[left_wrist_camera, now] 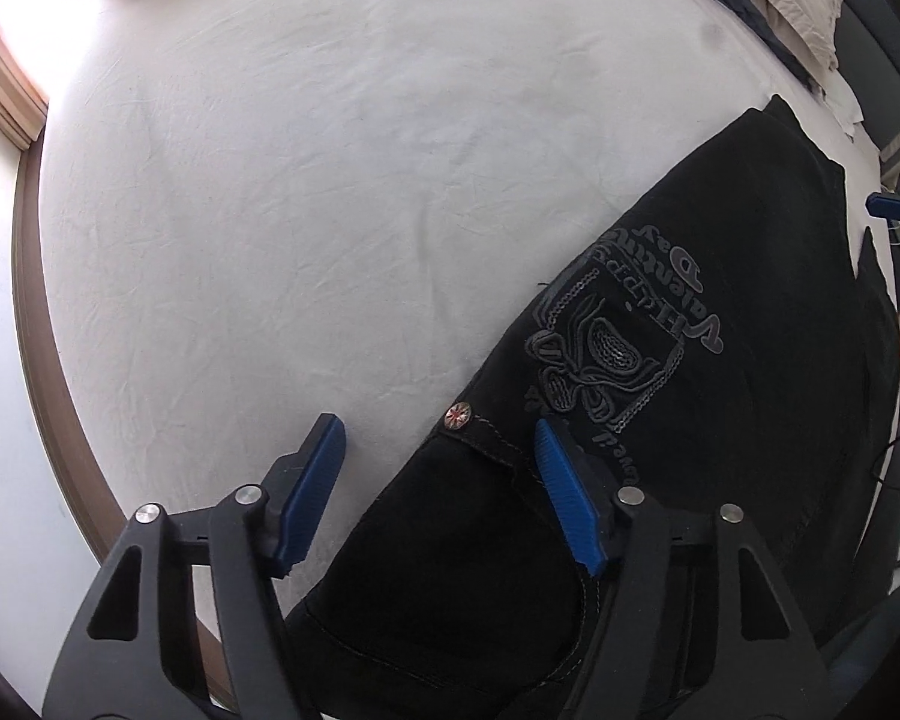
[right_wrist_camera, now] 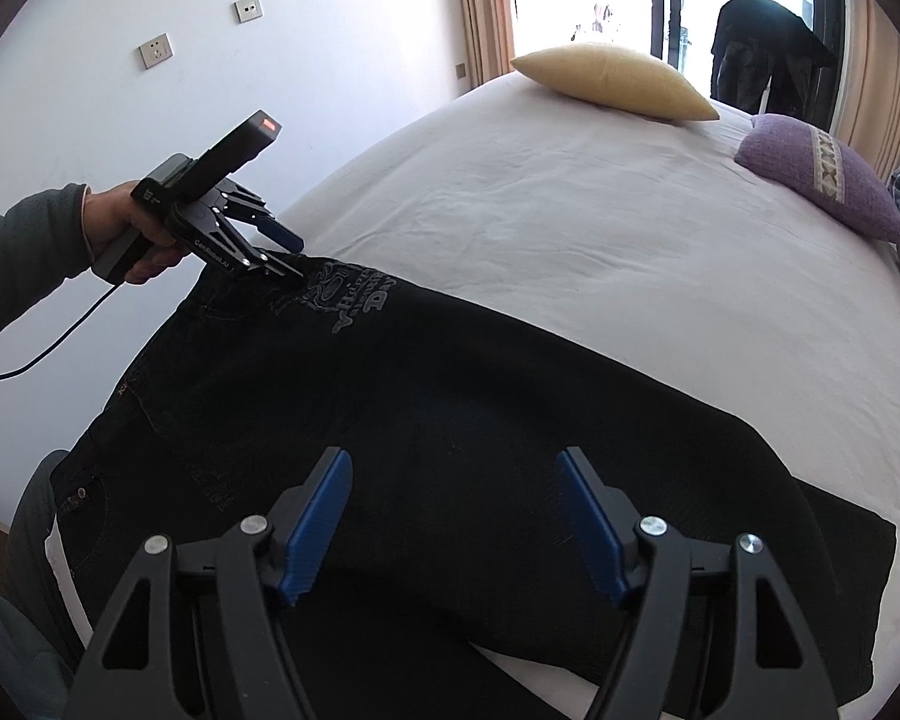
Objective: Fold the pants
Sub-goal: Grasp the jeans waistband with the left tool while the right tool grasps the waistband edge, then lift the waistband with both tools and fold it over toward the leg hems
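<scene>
Grey embroidered lettering on black pants showing upside down in left wrist view: "Valentine Day" readable, smaller word below crest too blurred to read. Same lettering appearing in right wrist view, too small to read. "GenRobot.AI" printed in white on black arm of left tongs.

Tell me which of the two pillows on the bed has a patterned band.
The purple pillow, by the bed's right edge in the right wrist view. A pale patterned strip crosses it, while the yellow pillow behind it, nearer the window, is plain.
</scene>
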`<state>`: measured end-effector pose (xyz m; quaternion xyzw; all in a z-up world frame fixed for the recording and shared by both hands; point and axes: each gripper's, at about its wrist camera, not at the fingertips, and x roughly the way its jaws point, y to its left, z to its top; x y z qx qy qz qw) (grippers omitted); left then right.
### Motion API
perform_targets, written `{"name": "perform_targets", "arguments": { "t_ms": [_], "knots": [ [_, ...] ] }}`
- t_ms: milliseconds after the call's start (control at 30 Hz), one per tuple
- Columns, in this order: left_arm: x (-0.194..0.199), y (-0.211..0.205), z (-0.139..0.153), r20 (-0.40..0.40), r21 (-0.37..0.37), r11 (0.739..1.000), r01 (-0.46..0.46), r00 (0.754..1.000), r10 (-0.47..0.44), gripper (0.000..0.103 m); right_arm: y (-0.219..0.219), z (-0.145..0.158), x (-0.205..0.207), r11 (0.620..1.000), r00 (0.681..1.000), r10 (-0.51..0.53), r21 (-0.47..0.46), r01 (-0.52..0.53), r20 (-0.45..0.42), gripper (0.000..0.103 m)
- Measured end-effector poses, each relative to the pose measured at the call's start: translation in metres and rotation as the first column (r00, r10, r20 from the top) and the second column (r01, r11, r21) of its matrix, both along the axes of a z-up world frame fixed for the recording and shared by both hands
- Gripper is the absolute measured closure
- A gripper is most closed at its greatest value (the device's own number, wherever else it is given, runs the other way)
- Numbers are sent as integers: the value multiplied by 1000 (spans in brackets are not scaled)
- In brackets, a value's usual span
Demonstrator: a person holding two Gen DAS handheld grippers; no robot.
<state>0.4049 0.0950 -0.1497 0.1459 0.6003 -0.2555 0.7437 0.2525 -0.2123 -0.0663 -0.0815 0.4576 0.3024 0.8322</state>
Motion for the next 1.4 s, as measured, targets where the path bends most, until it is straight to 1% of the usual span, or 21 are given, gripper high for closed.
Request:
{"name": "perform_targets", "arguments": {
  "t_ms": [33,100,133,167,267,333,433,533,567,667,733,767,867,933,1033,1133,1233,1267,1300,1333,1400],
  "knots": [
    [0,-3,-2,-6,1,1000,8,1000,-8,50,4,1,0,1000,1000,8,-1,-8,1,31],
    [-3,-10,-4,-3,6,1000,12,1000,-12,75,9,2,3,1000,1000,26,-13,-26,8,32],
    [-6,-14,-4,0,4,1000,13,1000,-13,79,11,3,5,999,999,34,-19,-34,13,33],
    [-9,-19,-3,7,6,1000,18,1000,-18,87,14,4,10,999,999,39,-25,-38,18,34],
    [-26,-27,5,89,25,999,29,996,-31,94,19,5,22,998,998,57,-39,-55,29,36],
    [-41,-31,14,184,40,999,28,982,-35,96,25,7,30,996,996,77,-48,-75,40,37],
    [-67,-39,27,303,65,997,29,952,-47,96,39,8,44,989,991,128,-77,-124,49,44],
    [-94,-50,32,414,169,984,64,901,-130,96,58,7,60,977,981,188,-117,-181,52,51],
    [-103,-51,34,431,179,981,71,891,-143,96,64,5,66,971,977,207,-129,-199,49,55],
    [-118,-55,37,487,195,979,67,859,-156,96,80,1,81,959,968,245,-159,-235,45,59],
    [-127,-60,39,526,205,976,68,834,-169,96,88,-3,89,951,964,264,-179,-253,39,60],
    [-131,-63,40,537,208,976,69,826,-173,96,92,-5,91,945,961,275,-191,-264,35,60],
    [-146,-61,44,549,216,973,78,814,-187,96,102,-14,96,923,948,317,-231,-307,10,62],
    [-155,-49,46,551,216,973,79,813,-188,96,106,-20,99,913,942,335,-245,-327,-12,62],
    [-165,-36,51,556,212,974,76,811,-184,96,106,-28,105,896,935,352,-273,-351,-48,67],
    [-166,-28,57,569,216,973,83,799,-194,96,103,-32,111,886,935,350,-304,-350,-56,67],
    [-168,-27,59,579,236,967,93,786,-217,96,100,-35,117,882,933,353,-307,-357,-70,67],
    [-171,-25,60,579,235,968,94,786,-217,96,100,-36,119,877,931,358,-314,-363,-75,70],
    [-173,-23,60,580,233,968,94,786,-216,96,100,-37,120,872,928,363,-322,-369,-81,78],
    [-174,-23,60,579,234,968,94,786,-216,96,101,-37,121,866,925,370,-327,-378,-88,81],
    [-176,-22,60,578,232,968,92,788,-214,96,98,-37,122,864,922,376,-324,-386,-96,83]
  ]
}}
